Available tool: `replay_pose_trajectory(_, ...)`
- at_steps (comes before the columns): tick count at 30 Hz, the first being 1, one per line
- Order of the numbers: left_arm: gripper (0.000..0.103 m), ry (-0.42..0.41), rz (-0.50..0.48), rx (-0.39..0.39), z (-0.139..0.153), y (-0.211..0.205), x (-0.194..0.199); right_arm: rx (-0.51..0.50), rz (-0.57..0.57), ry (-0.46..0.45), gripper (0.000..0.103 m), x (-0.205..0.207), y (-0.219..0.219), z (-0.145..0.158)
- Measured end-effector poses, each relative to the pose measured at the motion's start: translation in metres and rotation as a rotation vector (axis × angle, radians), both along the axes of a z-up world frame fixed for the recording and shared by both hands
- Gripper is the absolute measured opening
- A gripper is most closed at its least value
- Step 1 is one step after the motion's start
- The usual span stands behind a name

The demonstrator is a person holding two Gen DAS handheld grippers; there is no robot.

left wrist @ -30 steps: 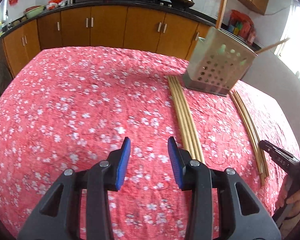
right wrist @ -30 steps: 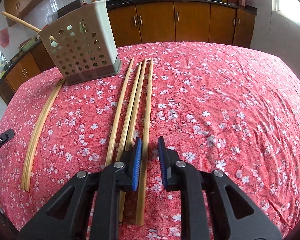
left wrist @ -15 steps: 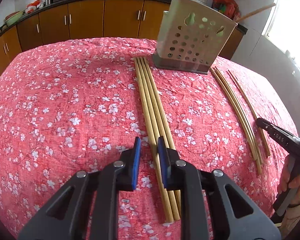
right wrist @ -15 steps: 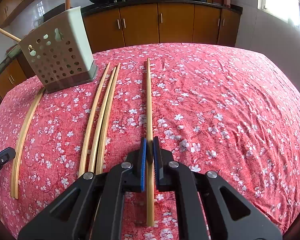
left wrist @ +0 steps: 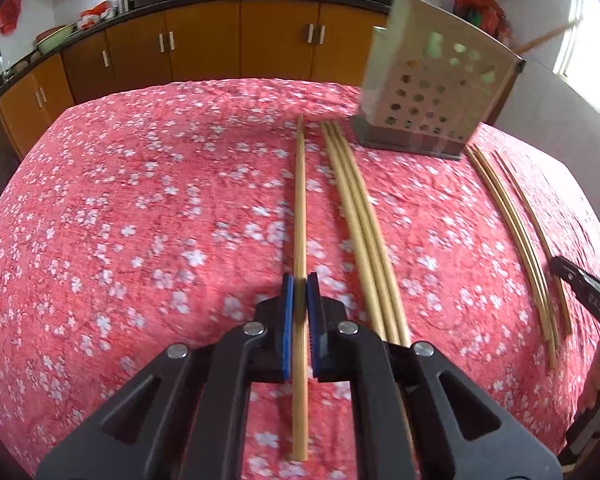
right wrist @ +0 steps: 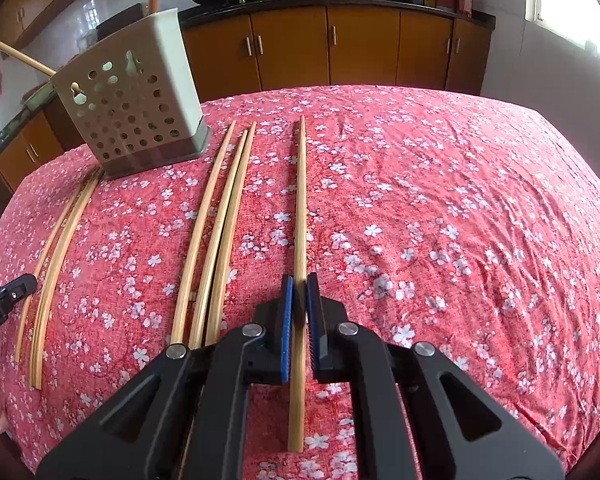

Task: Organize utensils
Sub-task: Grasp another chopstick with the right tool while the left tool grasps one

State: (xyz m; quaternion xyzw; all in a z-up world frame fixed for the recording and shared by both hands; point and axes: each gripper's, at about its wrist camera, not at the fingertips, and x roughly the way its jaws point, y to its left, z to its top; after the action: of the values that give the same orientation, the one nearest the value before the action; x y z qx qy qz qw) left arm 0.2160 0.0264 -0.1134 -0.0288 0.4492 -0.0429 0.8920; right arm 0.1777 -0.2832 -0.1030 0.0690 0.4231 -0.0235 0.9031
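Long bamboo chopsticks lie on a red flowered tablecloth (left wrist: pixel 140 220). My left gripper (left wrist: pixel 299 286) is shut on one chopstick (left wrist: pixel 300 208), set apart from three others (left wrist: pixel 364 232) to its right. A perforated grey holder (left wrist: pixel 436 92) stands beyond them with sticks in it. My right gripper (right wrist: pixel 299 286) is shut on one chopstick (right wrist: pixel 300 200), apart from three others (right wrist: pixel 220 224) to its left. The holder (right wrist: pixel 132 100) stands at the far left in the right wrist view.
Several more chopsticks lie near the right table edge (left wrist: pixel 516 240) and show at the left in the right wrist view (right wrist: pixel 56 248). The other gripper's tip shows at each frame's side (left wrist: pixel 580 284) (right wrist: pixel 4 300). Wooden cabinets (right wrist: pixel 364 48) stand behind the table.
Both grippers went from open to shut on a chopstick. Each held chopstick has shifted sideways, away from its bundle. The left gripper moved right to its bundle.
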Motion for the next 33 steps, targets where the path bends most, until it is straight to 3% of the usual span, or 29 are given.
replay_pose_trajectory(4,0.009,-0.002,0.054,-0.007,-0.001,0.027,0.01,-0.014,0.0,-0.004,0.008,0.004,-0.002,-0.001)
replay_pose_trajectory(8,0.009,-0.016,0.049,-0.045,-0.002,0.043,0.014,-0.043,-0.022,-0.01,0.008,0.015,-0.01,-0.002)
replay_pose_trajectory(15,0.01,-0.045,0.048,-0.085,-0.002,0.048,0.011,-0.023,-0.041,-0.011,0.008,0.021,-0.016,-0.003)
replay_pose_trajectory(33,0.01,-0.045,0.057,-0.105,0.001,0.049,0.01,-0.017,-0.042,-0.012,0.008,0.019,-0.017,-0.003)
